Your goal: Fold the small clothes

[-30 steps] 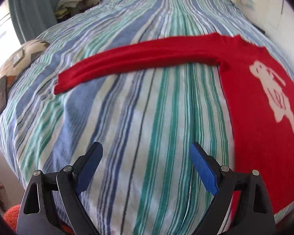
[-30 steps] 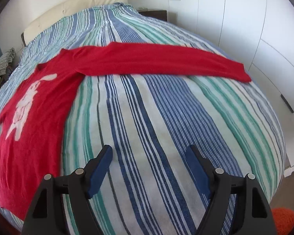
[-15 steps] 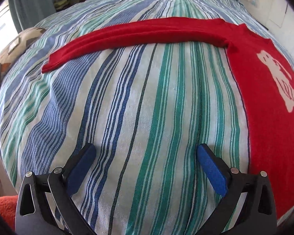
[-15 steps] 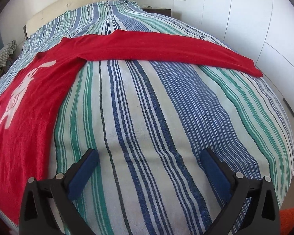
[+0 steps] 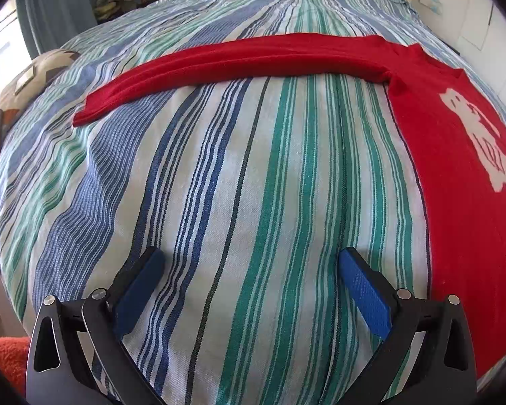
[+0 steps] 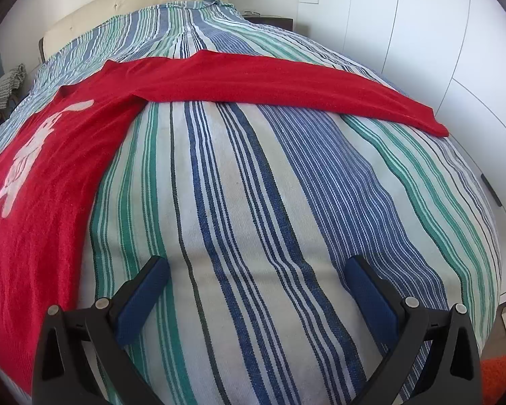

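Observation:
A red sweater with a white animal figure lies flat on the striped bed, sleeves spread out sideways. In the left wrist view its body fills the right side and one sleeve runs left across the bed. In the right wrist view the body is at the left and the other sleeve runs right. My left gripper is open and empty over bare bedcover, below the sleeve. My right gripper is open and empty over bare bedcover, below its sleeve.
The striped bedcover covers the whole bed. A patterned cushion lies at the left edge. A cream headboard stands at the far end. White wardrobe doors stand close on the right. An orange rug lies below.
Both grippers have moved down and closer to the bedcover, and their jaws have opened wider. The sweater has not moved.

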A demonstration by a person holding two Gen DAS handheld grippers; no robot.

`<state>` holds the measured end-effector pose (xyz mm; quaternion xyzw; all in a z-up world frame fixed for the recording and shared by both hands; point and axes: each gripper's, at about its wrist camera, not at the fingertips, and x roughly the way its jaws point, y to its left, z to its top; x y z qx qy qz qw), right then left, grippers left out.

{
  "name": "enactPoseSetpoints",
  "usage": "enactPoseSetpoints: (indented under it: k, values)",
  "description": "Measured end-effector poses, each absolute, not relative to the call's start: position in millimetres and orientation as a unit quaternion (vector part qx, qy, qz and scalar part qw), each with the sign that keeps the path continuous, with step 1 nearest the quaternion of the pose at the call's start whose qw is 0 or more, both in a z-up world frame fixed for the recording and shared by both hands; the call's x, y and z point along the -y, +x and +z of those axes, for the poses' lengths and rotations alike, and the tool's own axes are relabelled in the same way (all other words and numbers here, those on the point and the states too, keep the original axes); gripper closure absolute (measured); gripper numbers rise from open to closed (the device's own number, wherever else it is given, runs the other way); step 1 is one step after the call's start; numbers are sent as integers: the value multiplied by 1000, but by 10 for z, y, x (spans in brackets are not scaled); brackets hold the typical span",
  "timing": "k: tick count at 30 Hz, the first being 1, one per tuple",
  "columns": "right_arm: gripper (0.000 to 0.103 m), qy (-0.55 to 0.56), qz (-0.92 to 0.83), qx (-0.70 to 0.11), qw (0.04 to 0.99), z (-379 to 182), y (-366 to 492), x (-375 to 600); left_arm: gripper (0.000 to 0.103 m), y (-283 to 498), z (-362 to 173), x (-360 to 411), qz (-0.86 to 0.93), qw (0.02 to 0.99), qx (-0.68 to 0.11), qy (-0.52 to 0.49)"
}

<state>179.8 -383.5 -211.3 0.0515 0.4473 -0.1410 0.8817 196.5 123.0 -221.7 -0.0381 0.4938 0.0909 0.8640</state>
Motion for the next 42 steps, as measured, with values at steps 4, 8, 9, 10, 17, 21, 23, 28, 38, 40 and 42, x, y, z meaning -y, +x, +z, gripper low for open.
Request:
enactPoseSetpoints:
  k: [4, 8, 9, 10, 17, 21, 23, 28, 38, 40, 42]
  values:
    - [0, 50, -143, -447, 882, -2115, 1811, 3831, 0, 1957, -2225, -1193, 94, 866, -491, -27]
    - [0, 49, -144, -447, 882, -2114, 1803, 3826, 0, 1964, -2224, -1193, 96, 865, -491, -24]
    - [0, 49, -143, -447, 882, -2115, 1802, 3825, 0, 1966, -2225, -1192, 96, 865, -492, -25]
    - [0, 49, -143, -447, 882, -2114, 1802, 3825, 0, 1966, -2226, -1192, 96, 865, -492, -24]
    - [0, 47, -145, -446, 882, -2113, 1795, 3824, 1, 1964, -2228, -1173, 98, 866, -490, -20]
    - [0, 47, -145, -446, 882, -2114, 1795, 3821, 1, 1963, -2229, -1167, 99, 866, -489, -20]
    - [0, 47, -146, -446, 882, -2114, 1796, 3824, 1, 1965, -2228, -1168, 99, 866, -489, -20]
    - [0, 47, -145, -446, 882, -2115, 1795, 3823, 1, 1963, -2230, -1171, 99, 866, -489, -20]
    - [0, 47, -146, -445, 882, -2115, 1795, 3822, 1, 1965, -2231, -1169, 99, 866, -489, -20]
    - [0, 46, -146, -445, 882, -2115, 1794, 3821, 1, 1965, -2231, -1168, 99, 866, -489, -20]
    - [0, 46, -146, -445, 882, -2115, 1792, 3817, 1, 1965, -2232, -1170, 99, 866, -489, -20]
